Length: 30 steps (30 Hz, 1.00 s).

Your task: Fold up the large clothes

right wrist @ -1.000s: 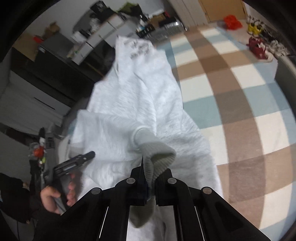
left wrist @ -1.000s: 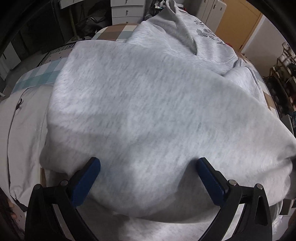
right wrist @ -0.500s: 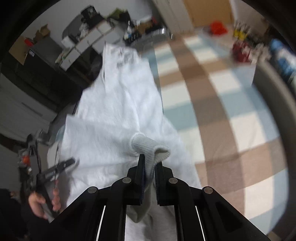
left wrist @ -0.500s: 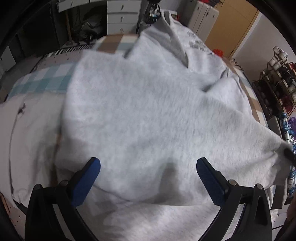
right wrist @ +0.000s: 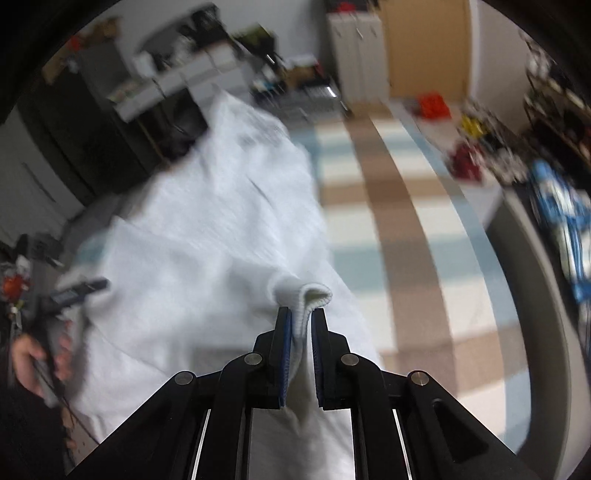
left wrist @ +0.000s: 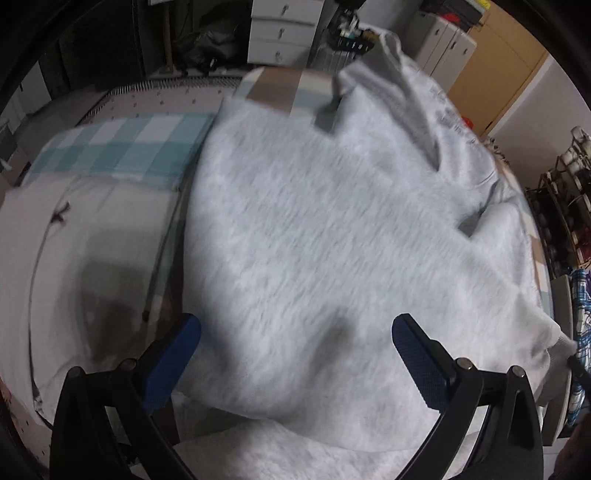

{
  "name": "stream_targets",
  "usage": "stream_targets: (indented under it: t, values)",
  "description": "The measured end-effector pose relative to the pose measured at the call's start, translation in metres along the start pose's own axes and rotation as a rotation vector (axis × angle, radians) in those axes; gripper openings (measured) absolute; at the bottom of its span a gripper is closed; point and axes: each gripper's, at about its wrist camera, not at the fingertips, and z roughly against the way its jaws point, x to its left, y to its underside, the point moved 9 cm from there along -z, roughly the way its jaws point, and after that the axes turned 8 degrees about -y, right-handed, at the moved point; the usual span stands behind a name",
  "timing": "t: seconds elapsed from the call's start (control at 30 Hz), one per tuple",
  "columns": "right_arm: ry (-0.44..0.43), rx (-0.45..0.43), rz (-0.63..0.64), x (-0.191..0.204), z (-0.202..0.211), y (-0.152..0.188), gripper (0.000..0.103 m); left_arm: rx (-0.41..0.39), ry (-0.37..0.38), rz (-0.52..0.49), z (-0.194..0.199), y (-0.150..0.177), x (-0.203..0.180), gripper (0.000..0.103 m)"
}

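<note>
The light grey sweatshirt (left wrist: pixel 332 229) lay spread across the checked bed (right wrist: pixel 391 206). The right tool (right wrist: pixel 300 332) was opening around the ribbed sleeve cuff (right wrist: pixel 308 297), with a gap showing at the right pad. The left tool (left wrist: pixel 295 350) stood wide and empty over the near body panel. Released while raised, the cuff could flop askew and spoil the sleeve fold.

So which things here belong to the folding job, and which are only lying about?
Job: grey sweatshirt; its ribbed cuff between the opening right gripper jaws; left gripper, open.

Lying about: beige garment; checked cover; white drawers; shoes.
</note>
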Motion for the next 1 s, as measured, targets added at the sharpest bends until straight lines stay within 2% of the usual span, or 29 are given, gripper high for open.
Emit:
stream_targets:
  t: [0.03, 0.07, 0.1, 0.17, 0.23, 0.27, 0.3, 0.33, 0.4, 0.43, 0.5, 0.53, 0.6, 0.63, 0.7, 0.73, 0.8, 0.9, 1.0]
  values:
    - [0.0, 0.024, -0.013, -0.008, -0.004, 0.007, 0.011, 0.023, -0.021, 0.0, -0.004, 0.005, 0.006, 0.101]
    - [-0.007, 0.053, -0.044, -0.021, -0.008, 0.018, 0.019, 0.037, -0.045, -0.006, -0.01, 0.008, 0.008, 0.101]
    - [-0.023, 0.056, -0.071, -0.03, -0.008, 0.024, 0.038, 0.034, -0.069, -0.016, -0.016, 0.011, 0.011, 0.101]
    - [-0.046, 0.002, -0.095, -0.036, 0.005, 0.025, 0.066, 0.023, -0.082, -0.018, -0.016, 0.012, 0.015, 0.101]
    - [-0.074, -0.075, -0.073, -0.028, 0.025, 0.015, 0.066, 0.03, -0.065, 0.019, -0.009, 0.013, 0.018, 0.101]
    - [-0.1, -0.139, -0.053, -0.017, 0.041, 0.004, 0.066, 0.009, -0.043, 0.044, 0.001, 0.011, 0.018, 0.101]
    - [-0.13, -0.191, -0.034, -0.004, 0.054, -0.005, 0.071, -0.025, -0.019, 0.05, 0.013, 0.008, 0.015, 0.101]
    - [-0.169, -0.235, -0.009, 0.01, 0.064, -0.015, 0.077, -0.063, -0.012, 0.038, 0.026, 0.006, 0.011, 0.101]
    - [-0.229, -0.296, 0.042, 0.037, 0.076, -0.028, 0.1, -0.123, -0.016, -0.007, 0.043, 0.003, 0.0, 0.101]
    - [-0.241, -0.313, 0.067, 0.053, 0.076, -0.034, 0.103, -0.118, -0.028, -0.032, 0.042, 0.003, -0.004, 0.101]
    - [-0.274, -0.271, 0.1, 0.071, 0.061, -0.036, 0.103, -0.06, -0.022, -0.054, 0.024, 0.009, -0.009, 0.101]
    - [-0.3, -0.224, 0.115, 0.079, 0.045, -0.035, 0.103, -0.029, -0.043, -0.054, 0.011, 0.013, -0.007, 0.101]
    - [-0.252, -0.126, 0.081, 0.072, 0.001, -0.024, 0.103, 0.039, -0.066, -0.066, -0.013, 0.019, -0.006, 0.101]
    - [-0.24, -0.079, 0.062, 0.068, -0.015, -0.019, 0.103, 0.034, -0.066, -0.066, -0.015, 0.021, -0.008, 0.101]
    - [-0.239, 0.088, -0.006, 0.054, -0.061, 0.004, 0.103, 0.035, -0.061, -0.057, -0.006, 0.02, -0.009, 0.101]
    - [-0.223, 0.131, -0.019, 0.048, -0.069, 0.012, 0.103, 0.035, -0.037, -0.037, 0.003, 0.019, -0.009, 0.101]
    - [-0.251, 0.08, -0.038, 0.047, -0.053, 0.008, 0.102, 0.001, 0.036, 0.014, 0.033, 0.014, -0.009, 0.101]
    - [-0.404, -0.022, -0.094, 0.06, 0.007, -0.015, 0.103, -0.073, 0.043, 0.006, 0.083, 0.002, -0.011, 0.101]
    - [-0.491, -0.143, -0.056, 0.084, 0.081, -0.041, 0.103, -0.122, 0.023, -0.053, 0.133, -0.005, -0.016, 0.101]
